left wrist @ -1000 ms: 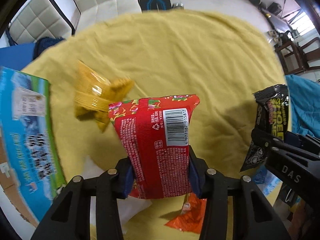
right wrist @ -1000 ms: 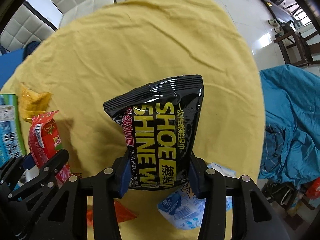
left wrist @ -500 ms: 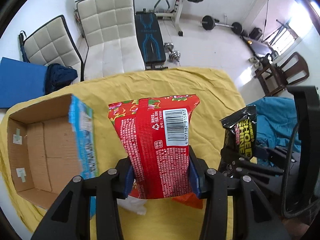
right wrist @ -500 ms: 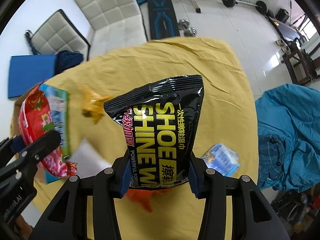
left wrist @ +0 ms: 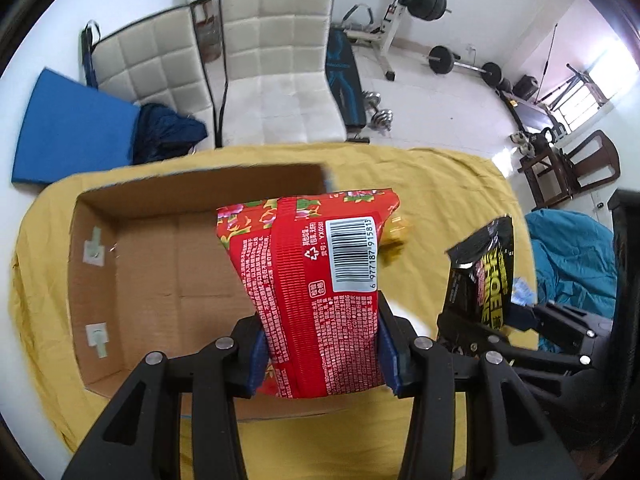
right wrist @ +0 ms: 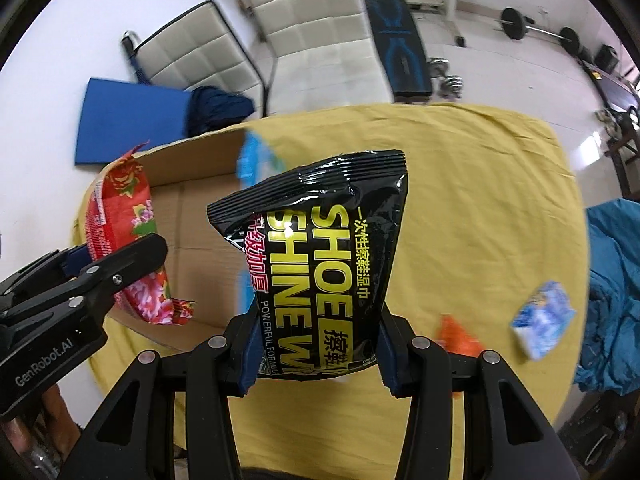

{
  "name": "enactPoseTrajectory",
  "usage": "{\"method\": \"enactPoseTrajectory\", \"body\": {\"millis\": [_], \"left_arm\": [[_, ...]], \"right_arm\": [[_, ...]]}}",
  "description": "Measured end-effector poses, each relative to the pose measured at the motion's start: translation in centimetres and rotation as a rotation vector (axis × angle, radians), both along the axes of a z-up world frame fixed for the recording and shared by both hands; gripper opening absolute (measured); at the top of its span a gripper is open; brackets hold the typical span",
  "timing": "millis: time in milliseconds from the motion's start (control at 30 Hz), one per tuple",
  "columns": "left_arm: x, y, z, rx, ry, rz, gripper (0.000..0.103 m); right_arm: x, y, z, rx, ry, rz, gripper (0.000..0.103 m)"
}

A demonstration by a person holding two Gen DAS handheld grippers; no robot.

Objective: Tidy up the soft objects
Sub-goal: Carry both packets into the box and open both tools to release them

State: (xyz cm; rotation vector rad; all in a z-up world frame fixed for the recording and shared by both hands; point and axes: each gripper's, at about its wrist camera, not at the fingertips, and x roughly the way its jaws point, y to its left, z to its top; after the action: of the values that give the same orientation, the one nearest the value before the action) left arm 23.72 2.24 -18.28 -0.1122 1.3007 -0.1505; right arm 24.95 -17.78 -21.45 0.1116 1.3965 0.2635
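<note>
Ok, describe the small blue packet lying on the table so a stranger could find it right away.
Start at the yellow tablecloth and go to its right side, near the teal fabric. The blue-and-white packet lies flat there, right of an orange packet; unlike the two big pouches, it is held by no gripper.

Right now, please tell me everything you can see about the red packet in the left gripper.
The red packet is a soft, glossy plastic pouch with a floral band along its top seal, dense white print, a central back seam and a white barcode label. It stands roughly upright, its lower part pinched between the blue pads of the left gripper, which is shut on it. It hangs above the open cardboard box, touching nothing but the pads as far as can be seen.
</note>
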Motion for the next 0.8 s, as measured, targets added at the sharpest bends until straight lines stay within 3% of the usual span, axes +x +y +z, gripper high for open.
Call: {"method": "enactPoseTrajectory", "body": {"millis": [167, 267, 433, 800], "left_arm": [[0.8, 5.1, -2.0, 0.033, 0.008, -0.026, 0.042], [2.0, 8.1, -3.7, -0.043, 0.019, -0.045, 0.042], [4.1, 9.9, -6.9, -0.068, 0.010, -0.193, 0.042], [8.5, 12.9, -14.1, -0.300, 0.193, -0.133, 0.042]], "right_arm": [[1.2, 6.6, -2.4, 0.036, 0.032, 0.028, 0.049], [2.4, 10.4, -4.2, 0.017, 0.047, 0.054, 0.049], [4.9, 15.0, -7.5, -0.033, 0.065, 0.086, 0.050], [9.7, 19.4, -14.4, -0.100, 0.158, 0.113, 0.050]]}}
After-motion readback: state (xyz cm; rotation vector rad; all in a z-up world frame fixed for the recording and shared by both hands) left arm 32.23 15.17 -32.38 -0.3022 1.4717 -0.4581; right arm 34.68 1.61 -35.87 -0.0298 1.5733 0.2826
